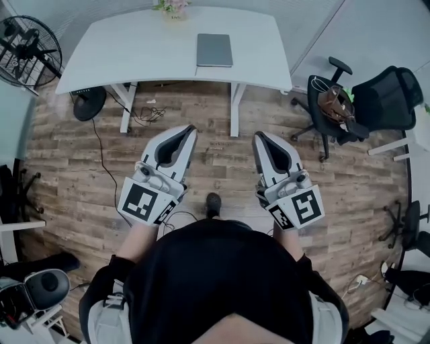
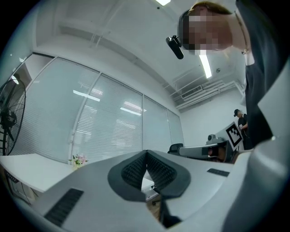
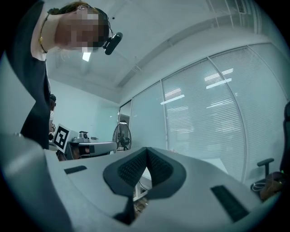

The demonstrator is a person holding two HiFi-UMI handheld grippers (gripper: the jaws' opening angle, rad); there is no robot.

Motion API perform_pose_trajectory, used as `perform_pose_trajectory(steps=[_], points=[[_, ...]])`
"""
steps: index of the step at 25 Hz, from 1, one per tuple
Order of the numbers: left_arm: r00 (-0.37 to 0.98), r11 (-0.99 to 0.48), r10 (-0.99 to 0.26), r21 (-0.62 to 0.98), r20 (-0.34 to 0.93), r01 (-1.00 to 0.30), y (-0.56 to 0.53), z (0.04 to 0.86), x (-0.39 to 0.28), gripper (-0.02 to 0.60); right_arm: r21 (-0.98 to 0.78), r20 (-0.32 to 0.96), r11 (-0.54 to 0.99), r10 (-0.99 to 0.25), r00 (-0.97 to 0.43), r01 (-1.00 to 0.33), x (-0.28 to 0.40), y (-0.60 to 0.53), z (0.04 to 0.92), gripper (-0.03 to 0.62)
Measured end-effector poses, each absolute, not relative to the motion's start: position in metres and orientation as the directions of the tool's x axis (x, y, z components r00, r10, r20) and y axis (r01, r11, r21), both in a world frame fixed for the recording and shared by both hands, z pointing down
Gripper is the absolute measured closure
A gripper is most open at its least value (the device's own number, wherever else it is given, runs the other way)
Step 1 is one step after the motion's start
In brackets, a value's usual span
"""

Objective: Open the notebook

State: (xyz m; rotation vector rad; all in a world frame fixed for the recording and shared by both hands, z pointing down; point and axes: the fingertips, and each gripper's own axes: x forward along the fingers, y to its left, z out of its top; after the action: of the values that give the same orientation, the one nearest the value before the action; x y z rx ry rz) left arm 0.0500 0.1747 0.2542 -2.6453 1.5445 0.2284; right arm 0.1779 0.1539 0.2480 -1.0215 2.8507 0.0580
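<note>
A closed grey notebook (image 1: 214, 50) lies flat at the back middle of a white desk (image 1: 134, 47), far ahead of both grippers. My left gripper (image 1: 190, 128) and right gripper (image 1: 259, 136) are held side by side over the wooden floor, well short of the desk, pointing towards it. In the left gripper view the left gripper (image 2: 146, 152) has its ribbed pads meeting at the tips with nothing between them. The right gripper (image 3: 146, 149) looks the same in its own view, shut and empty. The notebook does not show in either gripper view.
A small pot of flowers (image 1: 173, 7) stands at the desk's back edge. A floor fan (image 1: 27, 50) is at the left, with cables on the floor under the desk. Black office chairs (image 1: 383, 101) stand at the right, one (image 1: 326, 101) holding a brown bag.
</note>
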Motion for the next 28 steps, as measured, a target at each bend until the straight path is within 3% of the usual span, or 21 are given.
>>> perform_pose_trajectory(steps=[28], points=[[0.42, -0.425, -0.892, -0.008, -0.165, -0.905, 0.104, 0.244, 0.036, 0.572, -0.011, -0.125, 0.815, -0.576, -0.808, -0.579, 0.166, 0.077, 0.247, 0.589]])
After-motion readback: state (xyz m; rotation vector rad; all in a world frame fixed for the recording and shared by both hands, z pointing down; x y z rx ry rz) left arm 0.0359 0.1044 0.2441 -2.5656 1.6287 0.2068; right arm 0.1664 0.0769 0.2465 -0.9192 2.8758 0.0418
